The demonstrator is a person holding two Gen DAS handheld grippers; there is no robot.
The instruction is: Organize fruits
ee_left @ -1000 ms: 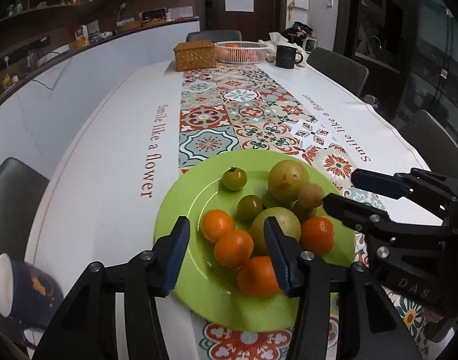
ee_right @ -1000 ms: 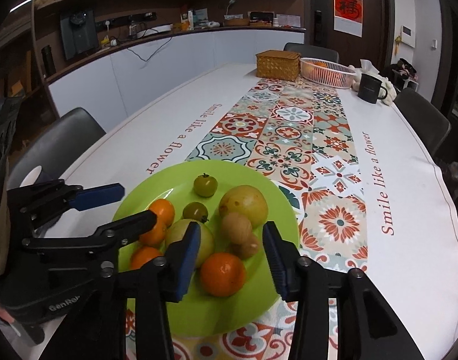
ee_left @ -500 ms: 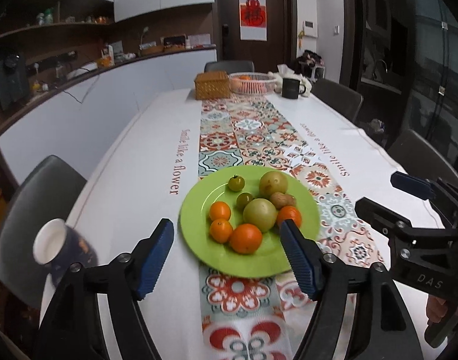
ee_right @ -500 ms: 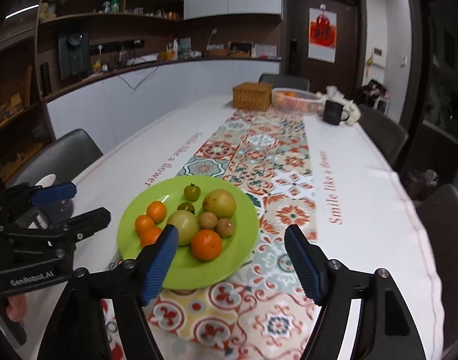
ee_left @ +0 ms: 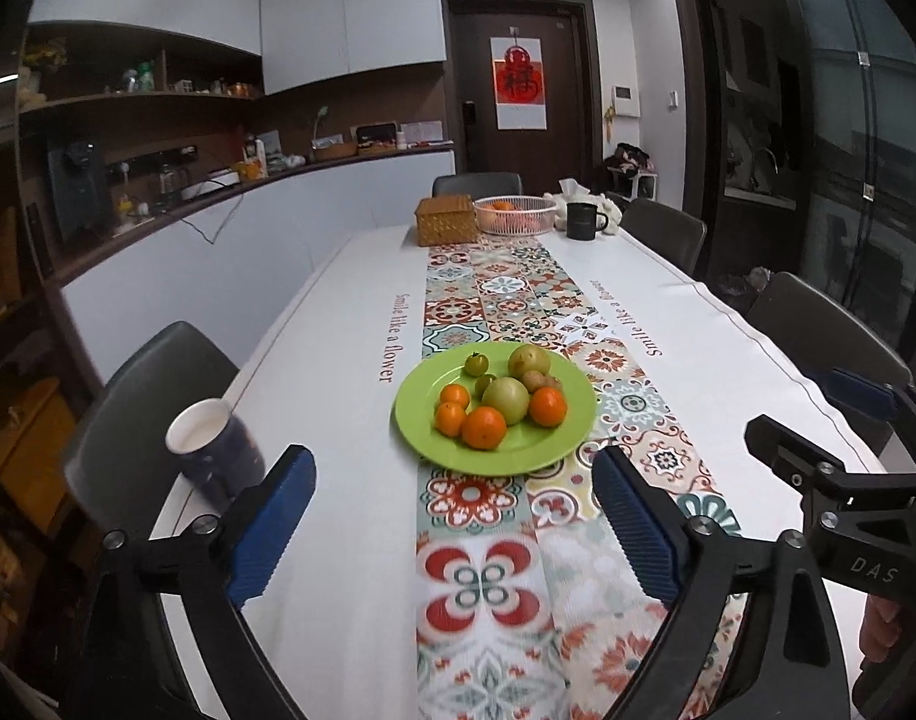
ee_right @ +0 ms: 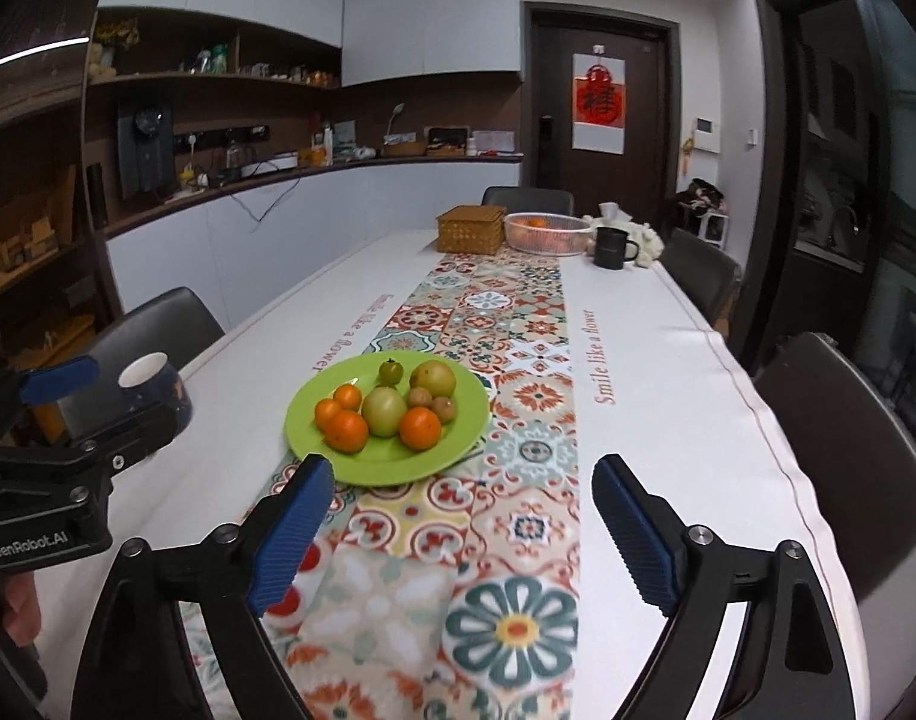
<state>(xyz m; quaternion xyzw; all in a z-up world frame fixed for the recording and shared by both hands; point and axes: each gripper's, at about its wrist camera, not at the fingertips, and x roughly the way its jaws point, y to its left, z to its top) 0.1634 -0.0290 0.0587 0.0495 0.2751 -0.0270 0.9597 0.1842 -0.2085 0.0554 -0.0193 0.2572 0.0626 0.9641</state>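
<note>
left gripper point(ee_left: 455, 519): blue pads spread wide, nothing between them, touching nothing; fills the bottom of the left wrist view, above the patterned table runner point(ee_left: 487, 570)
right gripper point(ee_right: 460, 516): blue pads also spread wide, holding nothing, touching nothing; bottom of the right wrist view, over the runner
gap to fruit: both grippers sit apart from the green plate point(ee_left: 419, 429), which is at frame centre in both views
plate: lies on the runner, left rim over the white tablecloth point(ee_left: 338, 420)
fruit on plate: four oranges point(ee_left: 483, 427), two large pale green fruits point(ee_left: 505, 399), two small green tomatoes point(ee_left: 475, 363), two small brown fruits point(ee_right: 443, 408); bunched together, several touching
left view only: white inside of the dark mug point(ee_left: 215, 453) at lower left, just beside the left pad; right gripper seen from the side at right edge, marked "das", a bit of hand below it
right view only: both brown fruits clearly separate; left gripper seen from the side at left edge, marked "genrobot.ai", partly covering the mug
far end, both views: wicker box point(ee_left: 446, 219), white basket point(ee_left: 513, 215) with orange fruit inside, black mug point(ee_left: 583, 220), upper centre of frame
chairs point(ee_right: 841, 450): dark, along both table sides
</note>
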